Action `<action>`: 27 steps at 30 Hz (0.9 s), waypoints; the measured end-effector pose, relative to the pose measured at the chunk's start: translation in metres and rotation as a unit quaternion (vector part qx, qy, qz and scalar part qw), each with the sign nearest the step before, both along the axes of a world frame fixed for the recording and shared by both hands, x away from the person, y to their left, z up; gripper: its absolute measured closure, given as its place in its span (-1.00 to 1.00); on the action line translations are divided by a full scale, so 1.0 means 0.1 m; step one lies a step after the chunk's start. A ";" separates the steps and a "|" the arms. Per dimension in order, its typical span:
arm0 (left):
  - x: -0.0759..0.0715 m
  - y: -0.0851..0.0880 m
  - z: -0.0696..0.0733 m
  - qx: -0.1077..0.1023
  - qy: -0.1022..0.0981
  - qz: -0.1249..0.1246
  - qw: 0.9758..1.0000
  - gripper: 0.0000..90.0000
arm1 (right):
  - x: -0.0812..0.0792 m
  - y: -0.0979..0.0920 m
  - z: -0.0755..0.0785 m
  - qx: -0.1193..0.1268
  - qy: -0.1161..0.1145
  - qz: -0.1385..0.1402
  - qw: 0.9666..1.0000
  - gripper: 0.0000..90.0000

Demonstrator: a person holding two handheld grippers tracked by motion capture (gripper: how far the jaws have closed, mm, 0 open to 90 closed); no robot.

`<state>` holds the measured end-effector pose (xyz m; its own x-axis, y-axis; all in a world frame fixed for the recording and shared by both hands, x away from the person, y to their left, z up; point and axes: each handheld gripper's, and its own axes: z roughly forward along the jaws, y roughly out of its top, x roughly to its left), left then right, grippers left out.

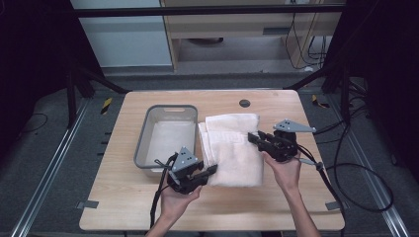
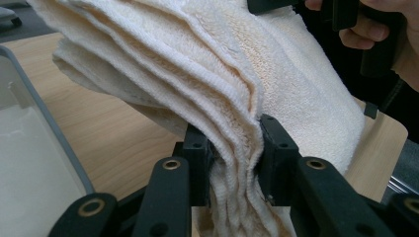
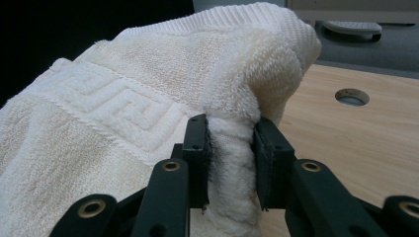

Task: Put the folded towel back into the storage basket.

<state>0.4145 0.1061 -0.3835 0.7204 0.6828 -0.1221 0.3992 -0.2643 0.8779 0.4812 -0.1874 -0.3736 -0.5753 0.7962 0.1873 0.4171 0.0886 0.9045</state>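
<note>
Two black two-jaw grippers clamped on one folded cream terry towel (image 1: 232, 148), lying on a light wood-grain table (image 1: 118, 197) just right of a grey plastic bin (image 1: 168, 133). Left gripper (image 1: 213, 169) at the towel's near-left corner, held by the left hand (image 1: 179, 195); in the left gripper view, jaws pressed on a stack of several looped-pile layers (image 2: 232, 123) with ribbed hems, layers fanning upward and away above the tabletop (image 2: 113, 133). Right gripper (image 1: 253, 138) at the towel's right edge, held by the right hand (image 1: 286, 170); in the right gripper view, jaws squeezing a thick bunched fold (image 3: 232, 163), cloth rising over it in a rounded hump. Woven Greek-key band (image 3: 113, 106) in relief across the towel's surface, plain terry on either side. Bin rectangular with rounded corners, translucent pale walls and a grey rim (image 2: 44, 118). Round dark grommet hole (image 1: 244, 103) near the table's far edge, also at right in the right gripper view (image 3: 352, 97). Grey three-cornered plate (image 1: 294, 126) atop the right gripper; black cable (image 1: 346, 173) trailing off the table's right side.
</note>
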 end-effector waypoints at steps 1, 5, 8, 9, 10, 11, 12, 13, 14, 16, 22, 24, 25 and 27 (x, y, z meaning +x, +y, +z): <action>0.00 0.01 0.01 0.001 -0.001 0.000 1.000 0.53 | 0.00 0.02 0.02 -0.001 -0.003 0.001 1.000 0.57; 0.01 0.07 0.04 0.000 -0.003 0.004 1.000 0.53 | 0.02 0.08 0.06 -0.002 -0.007 0.002 1.000 0.57; 0.01 0.11 0.06 -0.001 -0.004 0.009 1.000 0.53 | 0.04 0.13 0.09 -0.004 -0.010 0.004 1.000 0.57; 0.01 0.13 0.07 -0.001 -0.004 0.010 1.000 0.53 | 0.05 0.15 0.10 -0.005 -0.011 0.005 1.000 0.57; 0.01 0.15 0.08 0.001 -0.005 0.011 1.000 0.53 | 0.05 0.17 0.11 -0.004 -0.011 0.005 1.000 0.57; 0.02 0.16 0.08 -0.001 -0.005 0.012 1.000 0.53 | 0.06 0.19 0.11 -0.005 -0.012 0.006 1.000 0.57; 0.02 0.16 0.08 -0.001 -0.005 0.012 1.000 0.53 | 0.06 0.19 0.11 -0.005 -0.012 0.006 1.000 0.57; 0.02 0.19 0.09 -0.002 -0.003 0.015 1.000 0.53 | 0.07 0.22 0.13 -0.005 -0.012 0.007 1.000 0.57; 0.02 0.19 0.09 -0.002 -0.003 0.015 1.000 0.53 | 0.07 0.22 0.13 -0.005 -0.012 0.007 1.000 0.57; 0.03 0.22 0.10 -0.004 -0.003 0.017 1.000 0.53 | 0.10 0.26 0.13 -0.001 -0.013 0.010 1.000 0.57; 0.04 0.28 0.13 -0.006 -0.006 0.020 1.000 0.53 | 0.12 0.32 0.17 -0.004 -0.016 0.011 1.000 0.57; 0.04 0.30 0.15 -0.007 -0.009 0.022 1.000 0.53 | 0.13 0.34 0.19 -0.001 -0.017 0.011 1.000 0.57; 0.04 0.30 0.15 -0.007 -0.009 0.022 1.000 0.53 | 0.13 0.34 0.19 0.005 -0.017 0.012 1.000 0.57; 0.04 0.34 0.18 -0.009 -0.011 0.024 1.000 0.53 | 0.14 0.36 0.21 0.004 -0.017 0.014 1.000 0.57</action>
